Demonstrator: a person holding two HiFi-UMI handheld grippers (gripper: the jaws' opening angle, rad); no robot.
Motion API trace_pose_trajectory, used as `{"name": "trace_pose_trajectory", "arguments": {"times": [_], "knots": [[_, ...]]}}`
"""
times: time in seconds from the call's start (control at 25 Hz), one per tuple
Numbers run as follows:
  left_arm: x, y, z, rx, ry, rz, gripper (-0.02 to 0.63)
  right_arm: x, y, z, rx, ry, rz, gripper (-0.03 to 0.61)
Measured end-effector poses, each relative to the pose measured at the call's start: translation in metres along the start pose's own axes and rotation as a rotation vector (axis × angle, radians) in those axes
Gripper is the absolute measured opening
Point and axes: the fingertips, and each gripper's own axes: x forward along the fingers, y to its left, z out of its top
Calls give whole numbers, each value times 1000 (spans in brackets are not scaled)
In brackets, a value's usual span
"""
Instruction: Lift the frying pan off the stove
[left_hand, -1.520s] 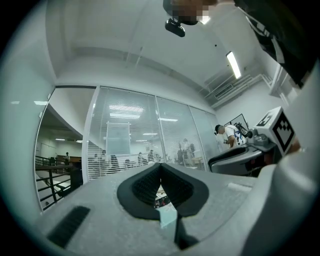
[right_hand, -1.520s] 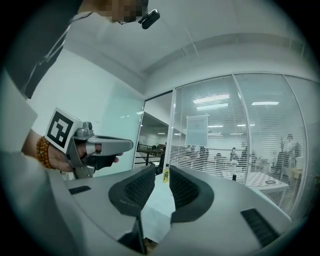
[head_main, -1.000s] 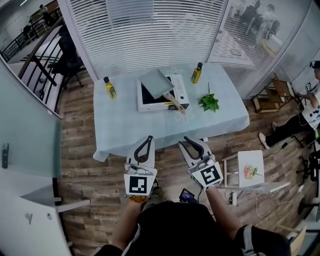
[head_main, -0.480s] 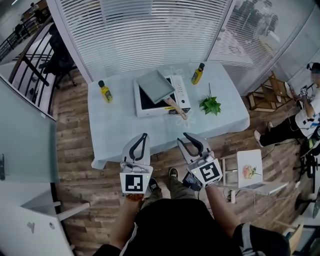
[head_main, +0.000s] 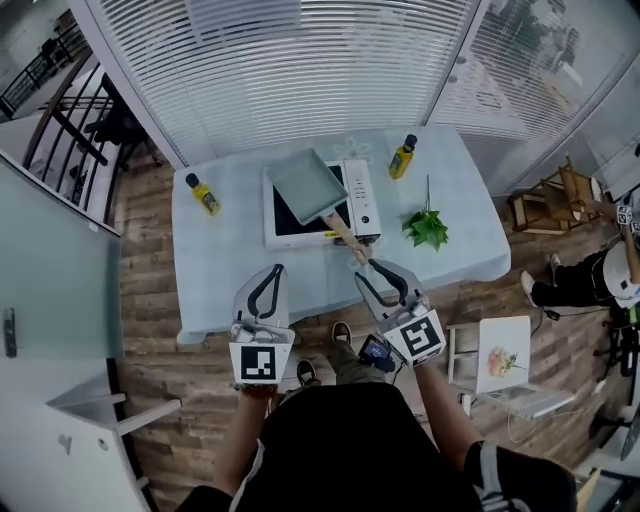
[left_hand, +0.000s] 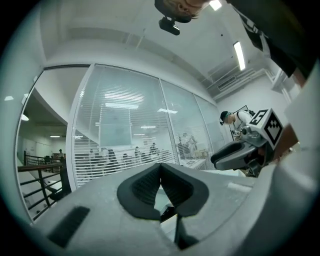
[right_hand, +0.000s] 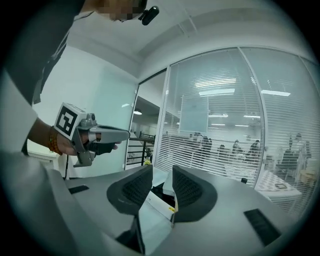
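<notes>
Wood-plank floor (head_main: 190, 380) lies under both claws, and a small white stool (head_main: 503, 345) stands off to the right of the right claw (head_main: 367, 268). Just ahead of the claw tips runs the near edge of the table (head_main: 225, 260), its pale cloth hanging over the side. The square grey frying pan (head_main: 306, 184) sits on the white stove (head_main: 358, 195) — ahead and slightly left of the right claw, ahead and right of the left claw (head_main: 274, 270). Its wooden handle (head_main: 343, 236) points back toward the right claw, with nothing between them.

A leafy green sprig (head_main: 426, 228) lies ahead to the right. One yellow bottle (head_main: 204, 195) stands farther ahead on the left and a second yellow bottle (head_main: 403, 157) on the right. The blinds (head_main: 300, 80) close the far side. Bare cloth leaves room on both flanks of the stove.

The left claw's jaws are together and empty — the right claw's jaws are opening, nothing between them.
</notes>
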Motion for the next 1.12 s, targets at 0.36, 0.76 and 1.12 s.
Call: {"name": "trace_pose_trajectory", "arguments": {"times": [0.36, 0.76, 1.12], "knots": [[59, 0, -12, -2, 76, 94, 15, 30, -70, -33, 94, 24, 152, 109], [84, 4, -28, 9, 98, 56, 15, 62, -75, -76, 266, 148, 336, 152], [91, 15, -37, -4, 114, 42, 15, 80, -65, -96, 318, 246, 455, 184]]}}
